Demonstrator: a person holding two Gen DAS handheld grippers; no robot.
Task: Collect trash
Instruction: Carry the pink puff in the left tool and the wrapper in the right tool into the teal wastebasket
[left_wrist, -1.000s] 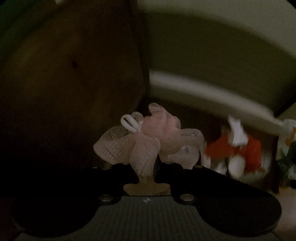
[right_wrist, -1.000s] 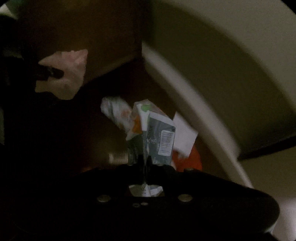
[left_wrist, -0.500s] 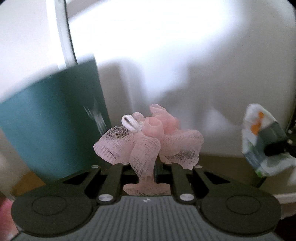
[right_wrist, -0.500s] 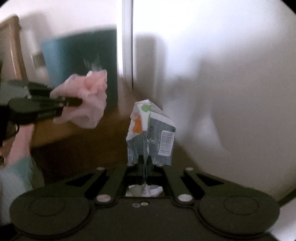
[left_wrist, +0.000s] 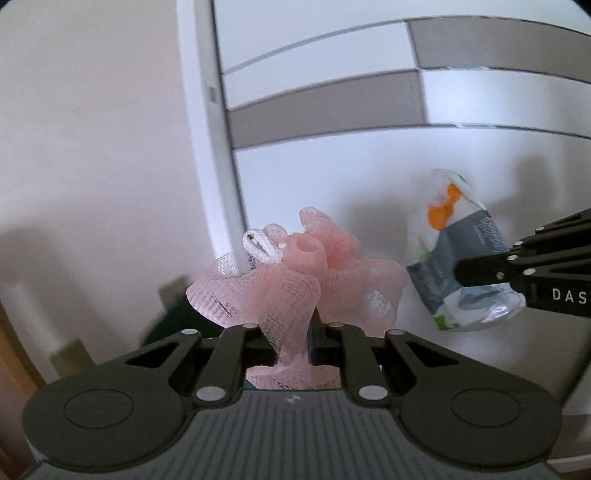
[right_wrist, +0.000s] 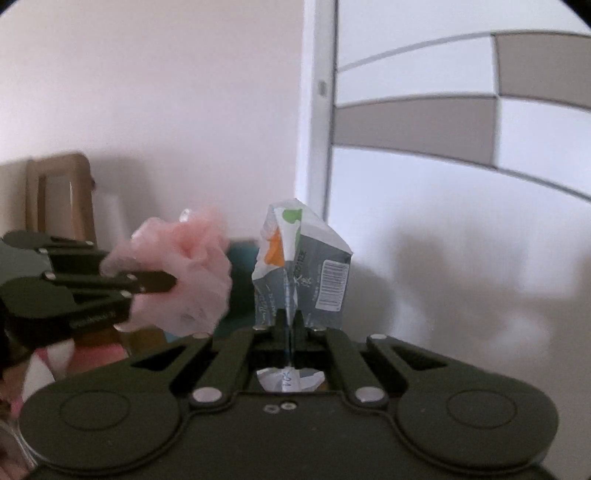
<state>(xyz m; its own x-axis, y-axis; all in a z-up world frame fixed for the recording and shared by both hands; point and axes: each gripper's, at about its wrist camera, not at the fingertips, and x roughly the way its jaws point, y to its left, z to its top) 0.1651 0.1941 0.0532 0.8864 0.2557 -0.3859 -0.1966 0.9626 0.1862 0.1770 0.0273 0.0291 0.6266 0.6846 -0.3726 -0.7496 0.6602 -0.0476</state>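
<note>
My left gripper (left_wrist: 291, 328) is shut on a pink mesh bath sponge (left_wrist: 295, 280) with a white cord loop, held up in the air. My right gripper (right_wrist: 290, 325) is shut on a crumpled grey and white wrapper (right_wrist: 306, 273) with orange and green marks and a barcode. In the left wrist view the wrapper (left_wrist: 454, 266) shows at the right, pinched in the right gripper (left_wrist: 461, 275). In the right wrist view the sponge (right_wrist: 184, 273) shows at the left in the left gripper (right_wrist: 170, 284). Both are raised side by side, apart.
A white wall (left_wrist: 92, 147) and a white wardrobe with grey panels (left_wrist: 332, 103) fill the background. A wooden chair back (right_wrist: 59, 192) stands at the far left of the right wrist view. A dark teal object (right_wrist: 240, 280) sits low behind the grippers.
Both grippers have risen from a dark low spot beside a bin to wall height, still holding the sponge and the wrapper. The teal object has dropped low in view.
</note>
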